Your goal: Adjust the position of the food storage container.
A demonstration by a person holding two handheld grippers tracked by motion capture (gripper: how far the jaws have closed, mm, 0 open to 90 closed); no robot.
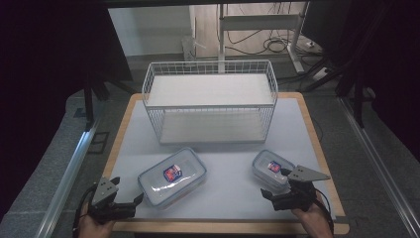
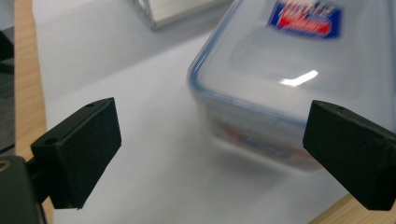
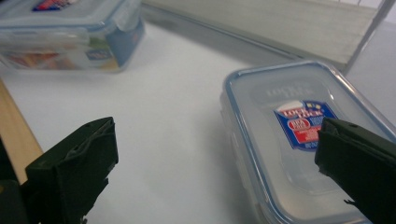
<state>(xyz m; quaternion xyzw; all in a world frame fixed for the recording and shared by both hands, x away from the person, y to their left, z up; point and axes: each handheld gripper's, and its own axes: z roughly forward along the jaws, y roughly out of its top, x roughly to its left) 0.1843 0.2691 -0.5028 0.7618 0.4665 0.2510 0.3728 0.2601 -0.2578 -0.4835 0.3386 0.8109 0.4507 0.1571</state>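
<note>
Both grippers, jaws apart, flank their targets: left gripper (image 1: 130, 194) at nine o'clock of the big box (image 1: 172, 177), right gripper (image 1: 275, 184) at six o'clock of the small box (image 1: 270, 167), ready to clamp.

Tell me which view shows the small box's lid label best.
The right gripper view: the small box lies close, its red-and-blue label sharp enough to make out. The high view shows the box whole, its label tiny. The left gripper view faces the large box.
</note>
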